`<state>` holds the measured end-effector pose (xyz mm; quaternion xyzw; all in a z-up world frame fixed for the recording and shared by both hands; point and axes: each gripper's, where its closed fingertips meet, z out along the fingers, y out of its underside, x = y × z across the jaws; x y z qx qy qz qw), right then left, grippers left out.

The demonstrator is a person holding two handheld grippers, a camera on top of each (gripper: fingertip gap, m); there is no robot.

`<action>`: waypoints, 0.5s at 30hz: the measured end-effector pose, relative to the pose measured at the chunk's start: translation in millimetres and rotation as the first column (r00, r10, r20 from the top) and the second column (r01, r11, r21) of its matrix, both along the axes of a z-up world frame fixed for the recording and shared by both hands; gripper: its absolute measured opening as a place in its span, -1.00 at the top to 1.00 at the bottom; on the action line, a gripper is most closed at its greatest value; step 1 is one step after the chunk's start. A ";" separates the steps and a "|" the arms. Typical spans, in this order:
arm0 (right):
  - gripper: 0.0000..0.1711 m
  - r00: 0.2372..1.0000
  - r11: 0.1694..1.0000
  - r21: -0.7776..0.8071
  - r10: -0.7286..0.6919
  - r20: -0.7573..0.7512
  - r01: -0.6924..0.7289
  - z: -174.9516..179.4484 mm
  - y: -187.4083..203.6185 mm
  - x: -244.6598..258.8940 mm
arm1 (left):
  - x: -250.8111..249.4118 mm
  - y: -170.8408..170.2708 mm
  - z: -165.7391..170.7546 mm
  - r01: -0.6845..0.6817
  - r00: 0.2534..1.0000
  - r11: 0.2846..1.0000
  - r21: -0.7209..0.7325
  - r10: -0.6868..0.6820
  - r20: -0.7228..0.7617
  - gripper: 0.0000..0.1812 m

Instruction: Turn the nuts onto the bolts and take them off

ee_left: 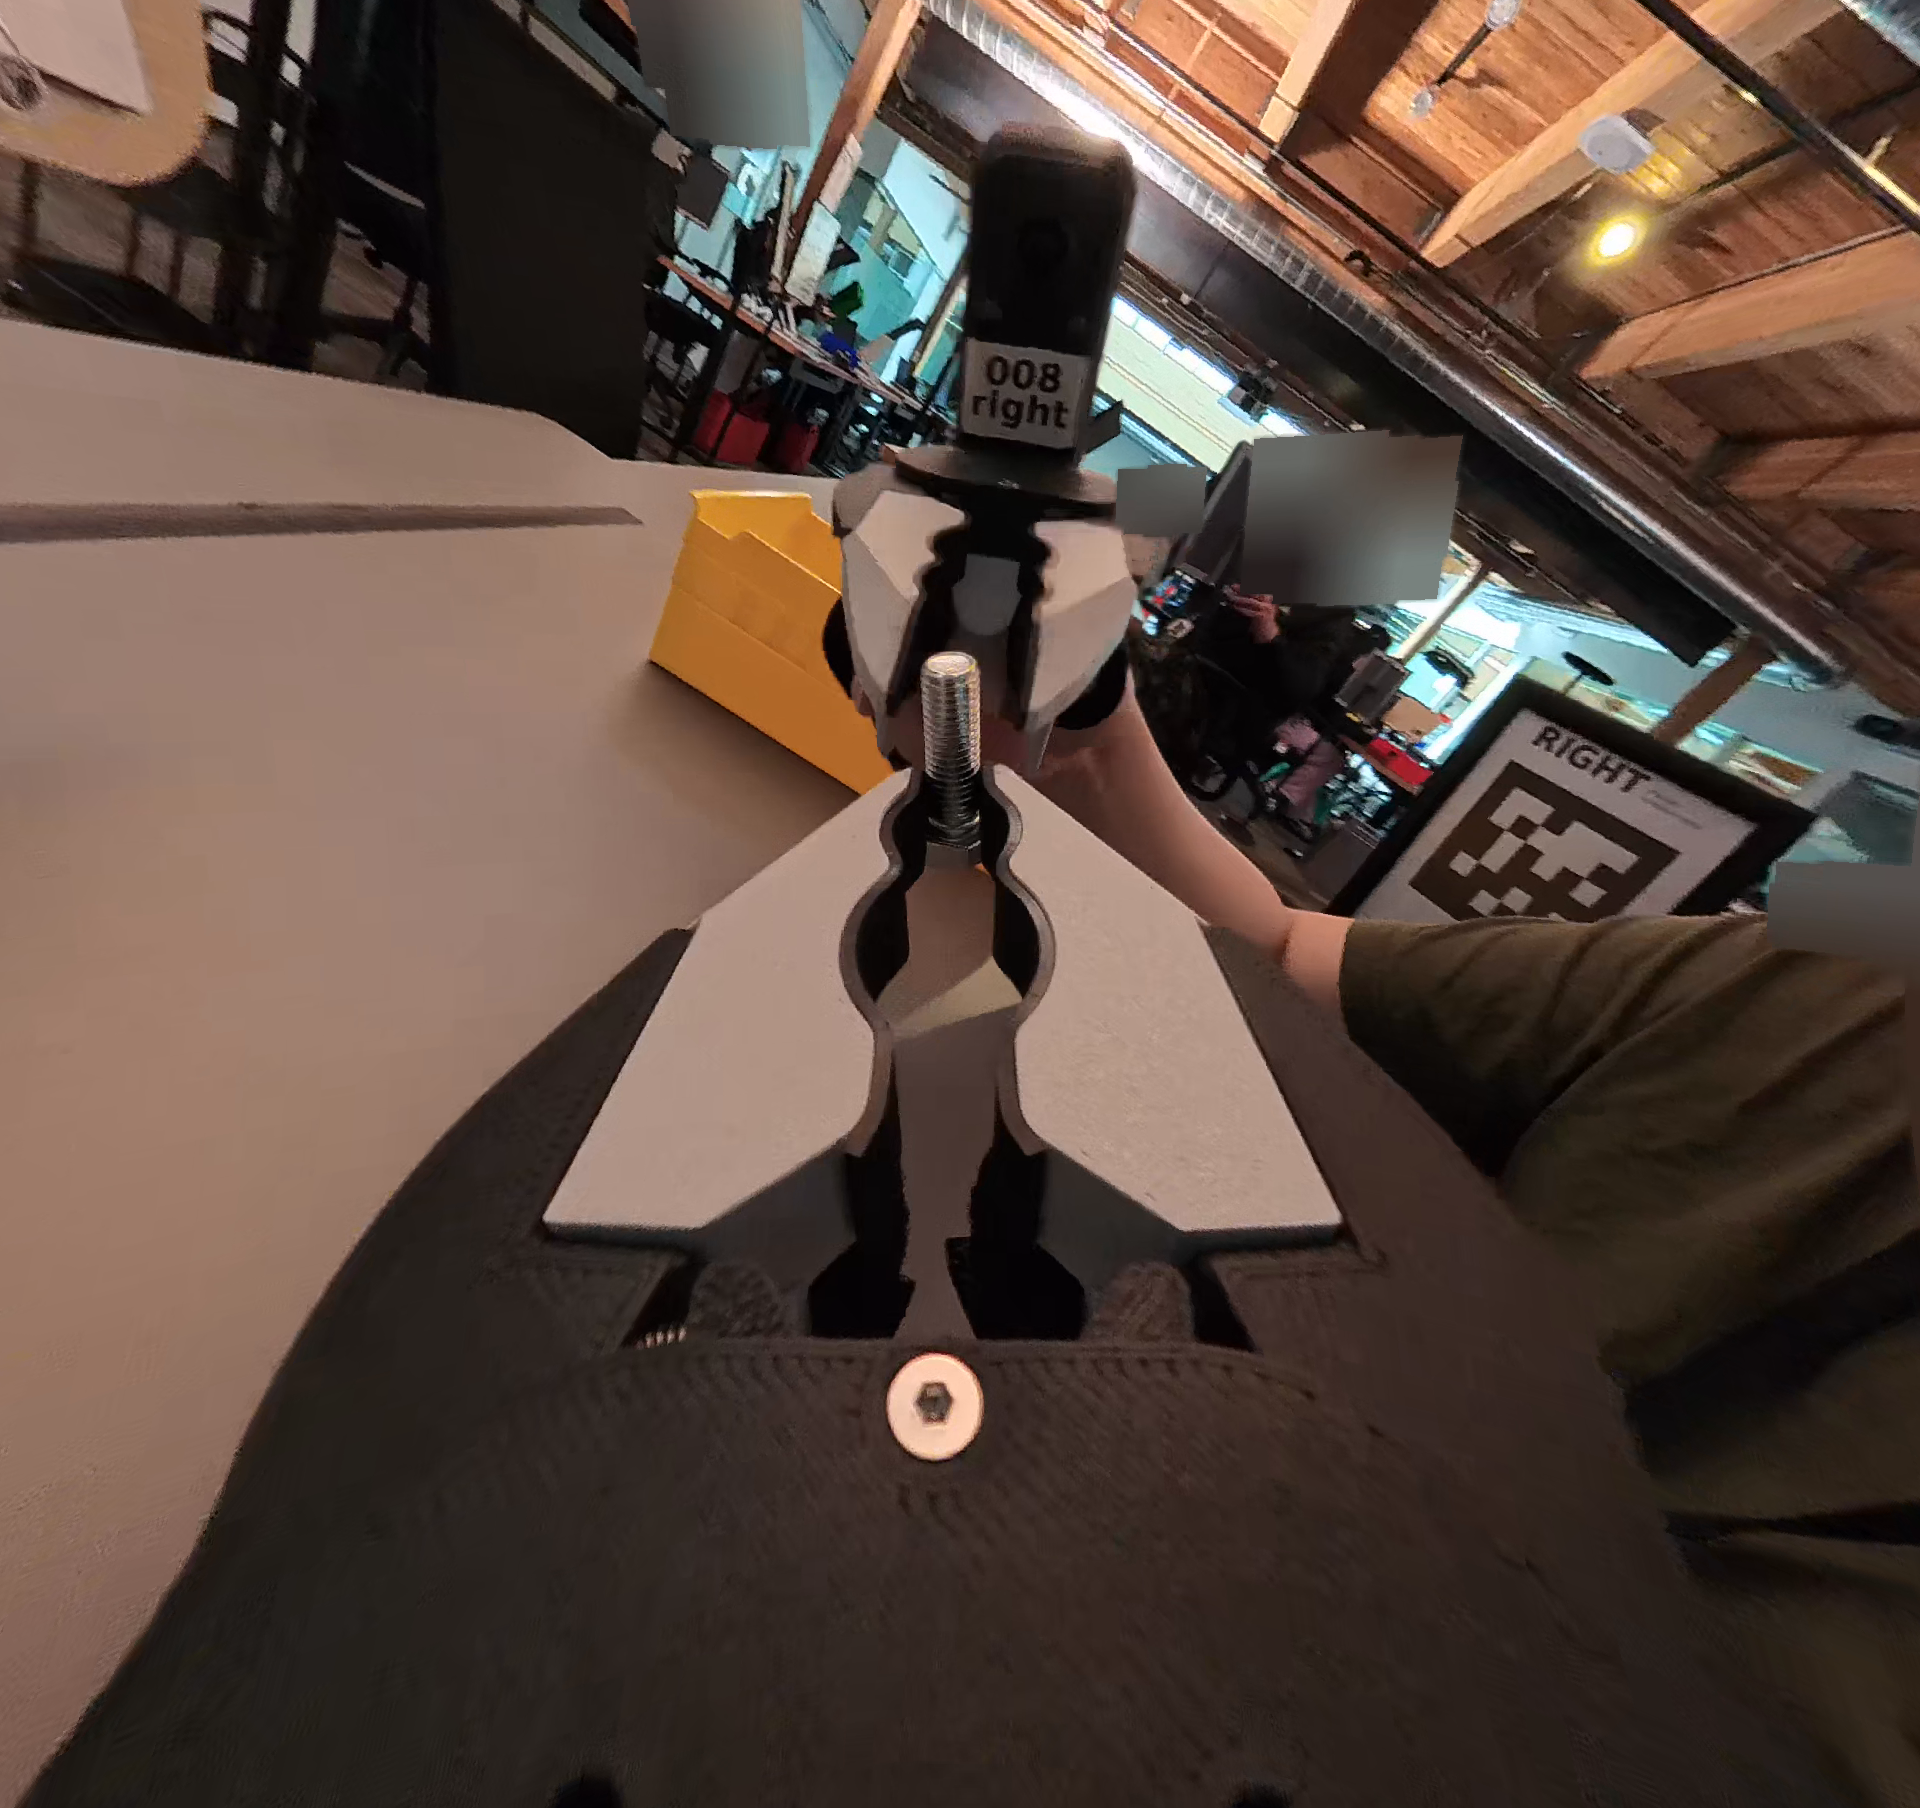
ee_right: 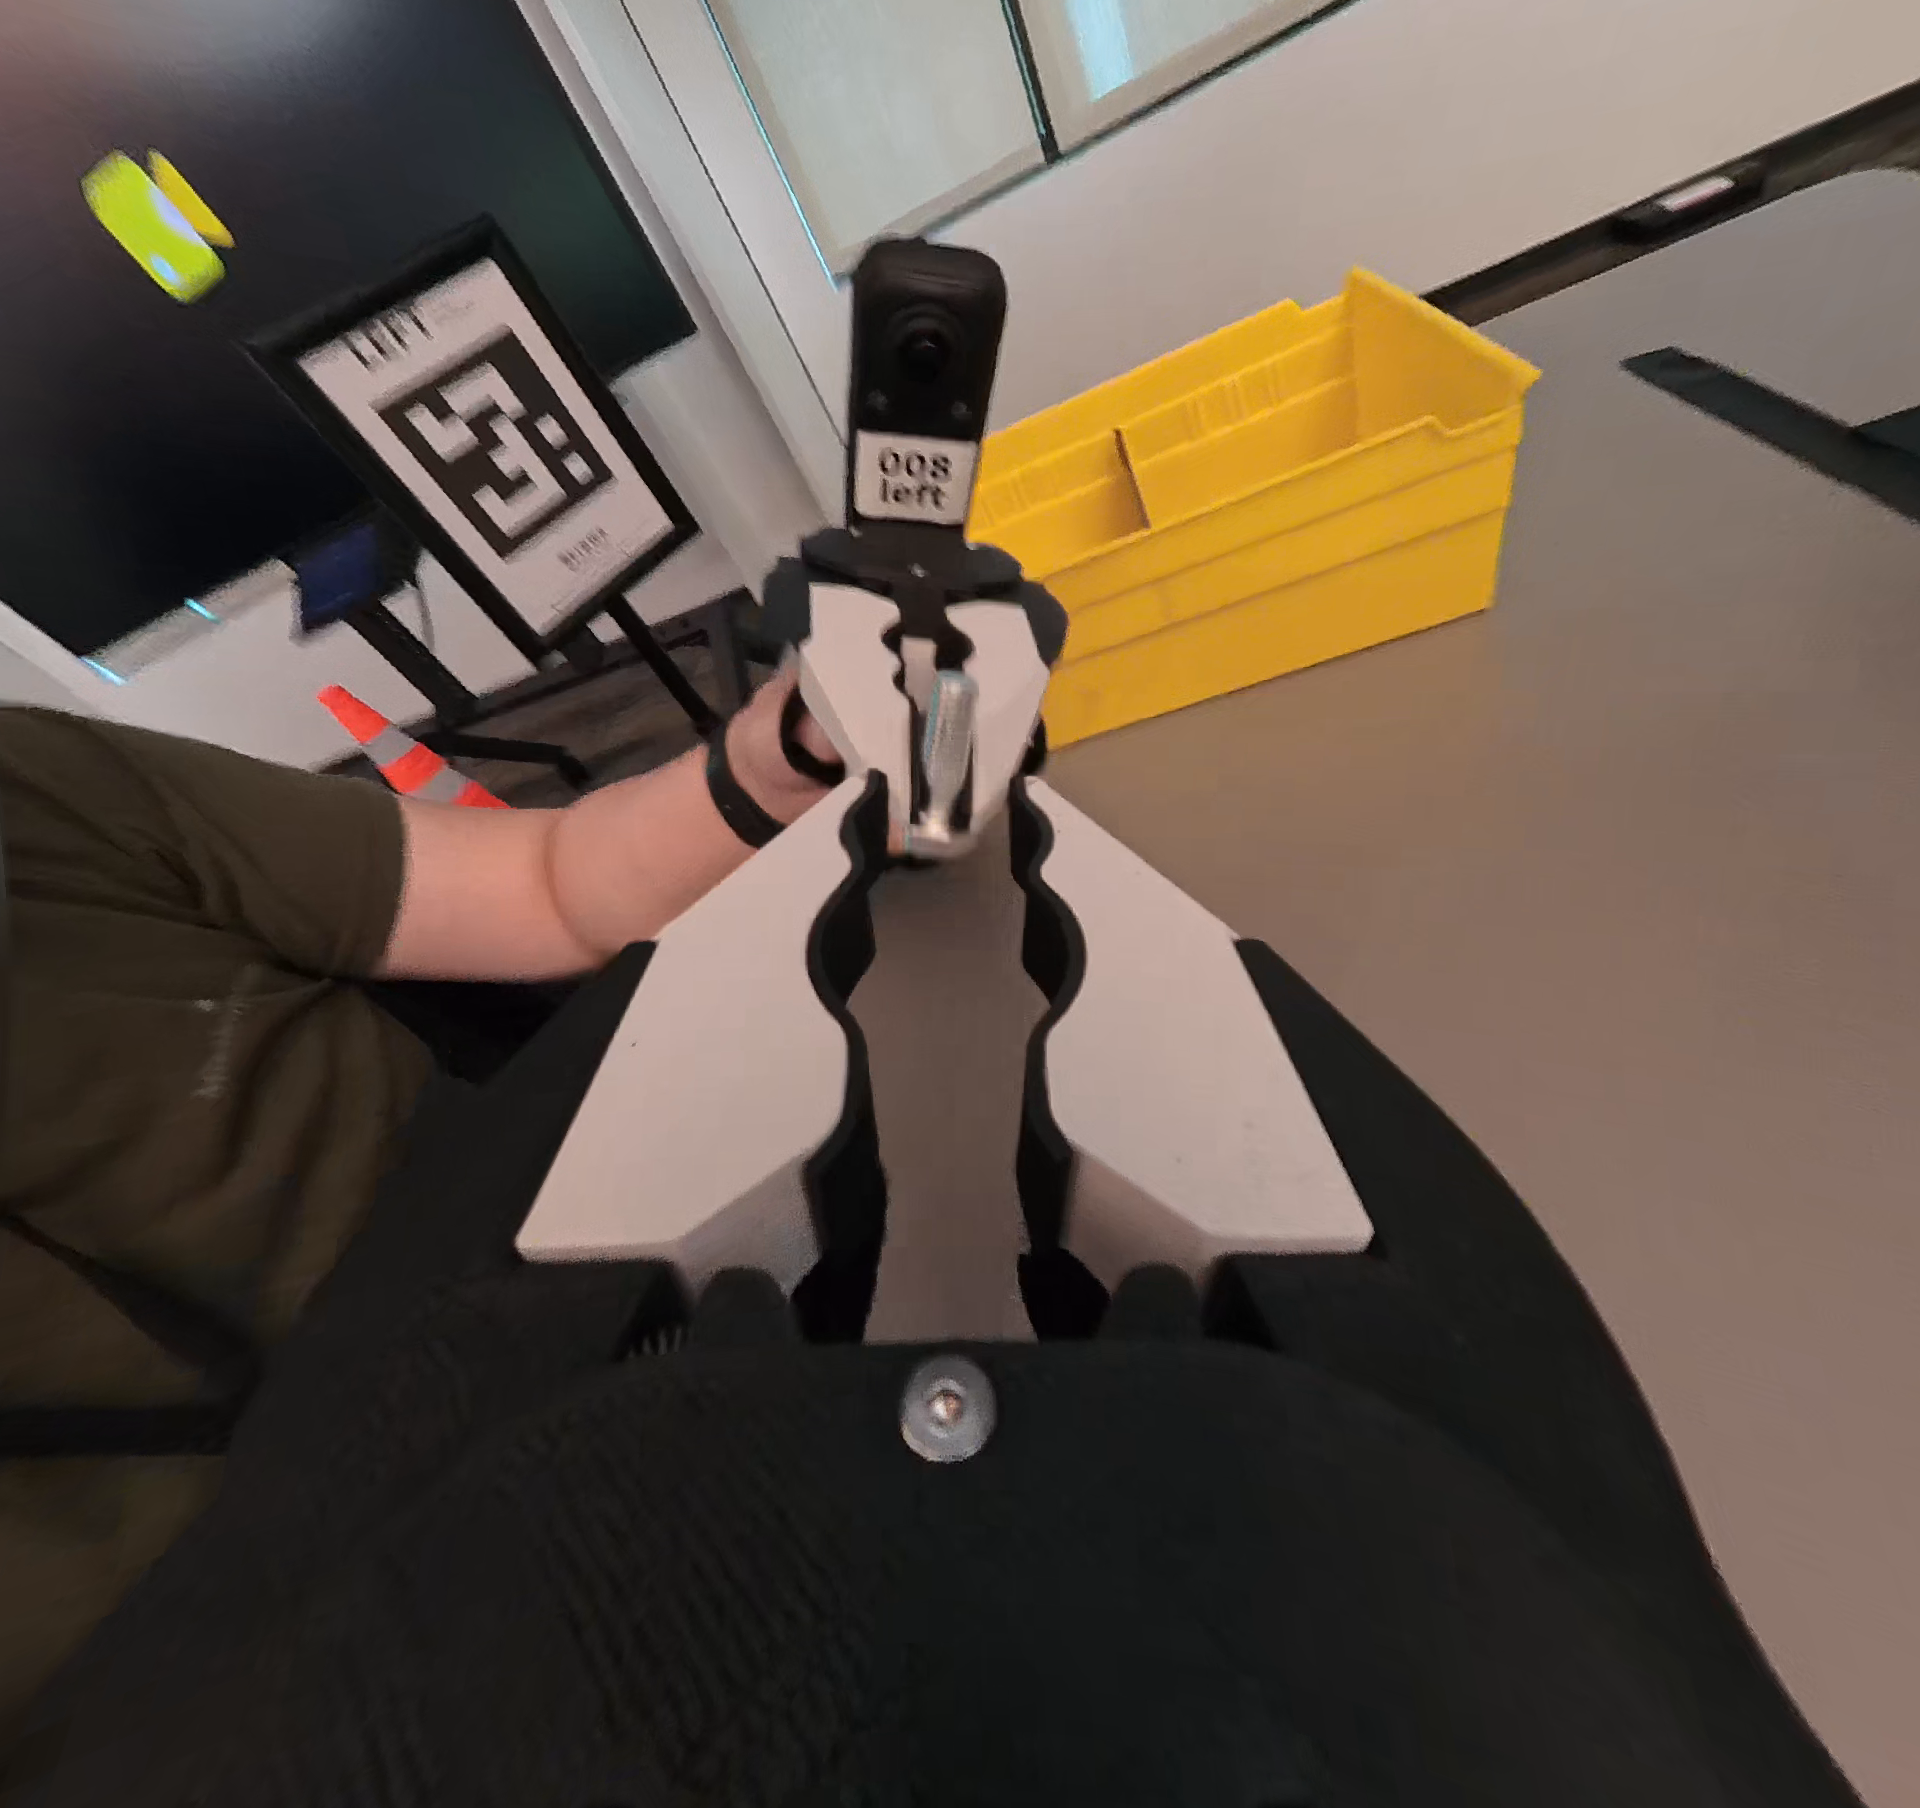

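Silver and threaded, the bolt (ee_left: 949,730) is standing roughly upright in the air above the grey table (ee_right: 1455,927), its long axis running crosswise to both sets of fingers. The left gripper (ee_left: 951,823) is pinching its lower hex end between nearly closed tips. Whether that hex piece is the head alone or a nut seated on it, I cannot tell. The right gripper (ee_right: 948,813) is facing it head-on with its jaws parted wider than the bolt, flanking that same lower end and gripping nothing. The bare thread is rising clear of both, so any nut work is probably calling for the right tips to lift along the shank. The yellow bin (ee_right: 1299,553) is sitting behind.
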<state>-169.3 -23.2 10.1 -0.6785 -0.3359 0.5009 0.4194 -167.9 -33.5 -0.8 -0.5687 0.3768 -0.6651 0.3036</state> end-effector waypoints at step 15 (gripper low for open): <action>0.59 0.669 0.952 0.121 0.103 0.736 -0.280 -149.6 -15.9 11.4 | -17.0 27.6 6.0 -0.172 0.985 0.982 0.084 0.171 0.019 0.93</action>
